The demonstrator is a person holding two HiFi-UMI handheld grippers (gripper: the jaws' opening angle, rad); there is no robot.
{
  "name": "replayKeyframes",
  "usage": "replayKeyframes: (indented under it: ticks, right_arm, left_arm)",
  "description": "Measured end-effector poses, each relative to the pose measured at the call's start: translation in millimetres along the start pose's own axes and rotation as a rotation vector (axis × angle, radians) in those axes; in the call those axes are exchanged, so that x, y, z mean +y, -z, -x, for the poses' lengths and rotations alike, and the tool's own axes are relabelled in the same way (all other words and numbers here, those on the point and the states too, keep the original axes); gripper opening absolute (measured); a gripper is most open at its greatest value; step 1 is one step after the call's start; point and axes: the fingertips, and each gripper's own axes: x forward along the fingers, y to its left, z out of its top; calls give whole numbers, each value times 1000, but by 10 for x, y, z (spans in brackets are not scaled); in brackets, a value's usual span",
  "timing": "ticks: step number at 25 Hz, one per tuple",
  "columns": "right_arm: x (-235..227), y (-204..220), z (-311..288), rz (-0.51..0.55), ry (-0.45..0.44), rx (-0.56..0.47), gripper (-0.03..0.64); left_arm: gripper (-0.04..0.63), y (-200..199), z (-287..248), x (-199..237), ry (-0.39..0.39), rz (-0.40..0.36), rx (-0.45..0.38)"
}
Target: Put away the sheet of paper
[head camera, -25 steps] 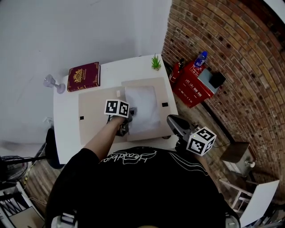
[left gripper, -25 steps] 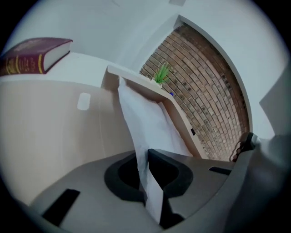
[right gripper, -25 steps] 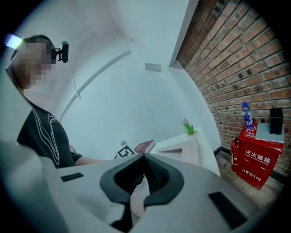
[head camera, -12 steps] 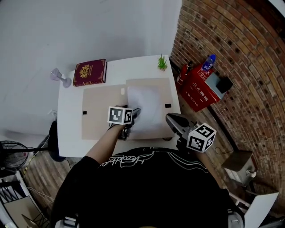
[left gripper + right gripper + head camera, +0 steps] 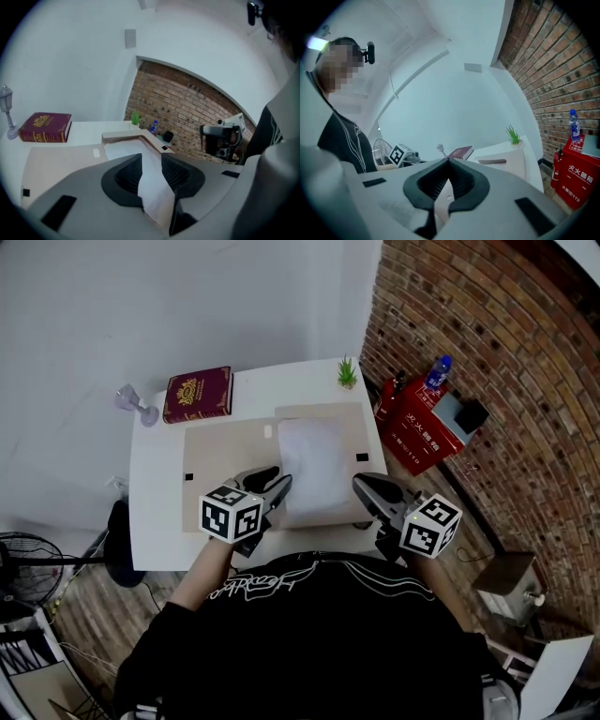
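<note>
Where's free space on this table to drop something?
Free: left half of the mat, in front of the book; bare table strip left of the mat. Crowded: right half under the paper; far edge holds lamp, book, plant.

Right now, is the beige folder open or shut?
Open: the beige folder lies spread flat on the table, both halves showing, the sheet of paper on its right half.

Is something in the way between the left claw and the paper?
No, nothing visible. The left claw hangs over the tan mat right beside the sheet of paper. Its jaws have just been closing, empty, with open air to the paper.
</note>
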Motion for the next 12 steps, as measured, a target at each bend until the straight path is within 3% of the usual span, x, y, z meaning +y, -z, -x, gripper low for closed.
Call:
replayKeyframes:
  ticks: [4, 8, 12]
  right_arm:
    - [322, 10, -108, 47, -44, 0, 2]
    - [642, 93, -237, 44, -95, -15, 2]
    - [769, 163, -277, 44, -69, -12, 2]
  left_arm:
    - [62, -189, 499, -356, 97, -48, -125]
    - [46, -144, 861, -526, 186, -8, -170]
    - [44, -63, 1071, -562, 192, -37, -187]
